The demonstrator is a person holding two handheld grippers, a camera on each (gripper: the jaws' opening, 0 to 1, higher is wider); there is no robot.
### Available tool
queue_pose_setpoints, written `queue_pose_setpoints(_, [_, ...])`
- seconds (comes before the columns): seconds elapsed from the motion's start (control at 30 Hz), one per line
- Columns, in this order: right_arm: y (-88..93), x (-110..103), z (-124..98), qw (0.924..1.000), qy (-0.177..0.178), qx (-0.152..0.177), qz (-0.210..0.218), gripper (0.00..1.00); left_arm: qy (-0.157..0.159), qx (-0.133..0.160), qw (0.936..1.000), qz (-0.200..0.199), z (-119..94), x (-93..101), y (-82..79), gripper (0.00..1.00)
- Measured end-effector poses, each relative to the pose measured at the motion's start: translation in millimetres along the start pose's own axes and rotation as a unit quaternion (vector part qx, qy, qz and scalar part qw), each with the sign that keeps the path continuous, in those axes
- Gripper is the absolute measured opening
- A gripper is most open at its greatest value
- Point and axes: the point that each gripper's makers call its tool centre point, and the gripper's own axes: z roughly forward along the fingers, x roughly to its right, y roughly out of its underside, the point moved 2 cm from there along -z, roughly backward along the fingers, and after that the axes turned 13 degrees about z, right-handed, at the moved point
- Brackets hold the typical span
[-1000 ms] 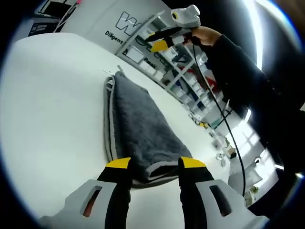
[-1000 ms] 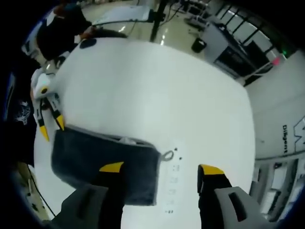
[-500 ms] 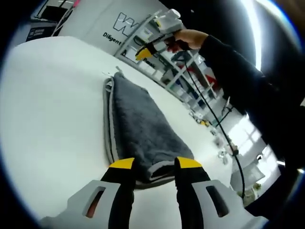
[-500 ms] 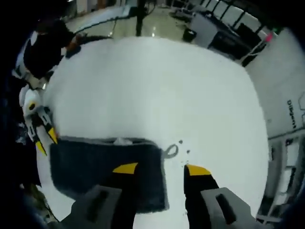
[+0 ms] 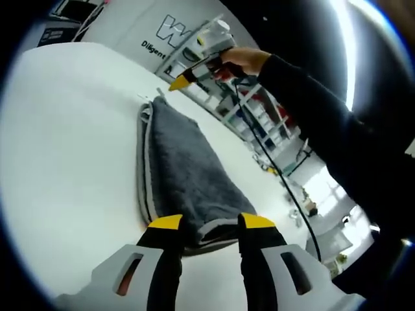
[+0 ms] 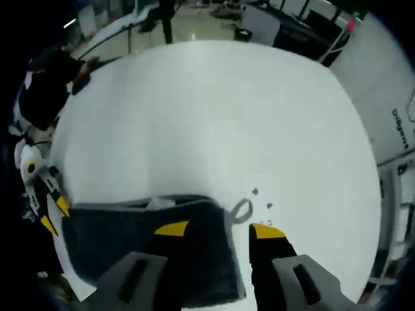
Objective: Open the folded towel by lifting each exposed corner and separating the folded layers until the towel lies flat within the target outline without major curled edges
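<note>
Lowered toward the towel's far end since a second ago, the right tongs (image 6: 219, 230) are seen with yellow tips narrowly apart, straddling the corner beside the hanging loop (image 6: 241, 209). The grey, plush towel (image 5: 185, 172) lies folded in a long rectangle on the smooth white tabletop (image 5: 65, 149). At 6 o'clock, the left tongs (image 5: 211, 222) stand apart, straddling its near hemmed edge.

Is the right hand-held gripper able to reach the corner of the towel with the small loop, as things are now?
Probably yes. The right hand-held gripper is open and straddles that end of the grey towel; the loop lies just past its jaws on the bare white table, with nothing between.
</note>
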Motion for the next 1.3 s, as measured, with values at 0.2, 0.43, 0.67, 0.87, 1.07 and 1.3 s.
queue_pose_setpoints(0.2, [4.1, 5.0, 5.8, 0.9999, 0.009, -0.001, 0.006, 0.33, 0.016, 0.005, 0.9995, -0.027, 0.0, 1.9, -1.3, 0.33])
queue_pose_setpoints(0.43, [4.4, 8.2, 12.5, 0.9998, 0.003, -0.007, 0.016, 0.33, 0.027, 0.011, 0.9989, -0.037, -0.2, 5.2, -2.3, 0.37])
queue_pose_setpoints(0.67, [3.3, 8.8, 27.0, 0.9998, 0.008, -0.009, -0.016, 0.3, 0.031, 0.012, 0.998, -0.054, 1.2, 4.2, -1.6, 0.34])
queue_pose_setpoints(0.87, [-0.4, 12.7, 32.8, 0.9999, 0.007, 0.002, -0.008, 0.32, 0.03, 0.013, 0.9975, -0.062, 0.1, 2.2, 0.9, 0.3])
queue_pose_setpoints(1.07, [-1.5, 14.7, 36.2, 0.9997, 0.011, -0.004, -0.02, 0.32, 0.029, 0.014, 0.9971, -0.068, 1.1, -0.2, 0.3, 0.27])
queue_pose_setpoints(1.3, [-1.2, 17.2, 49.0, 0.9975, 0.03, -0.019, -0.06, 0.26, 0.02, 0.011, 0.9985, -0.049, 1.8, -4.4, 3.6, 0.19])
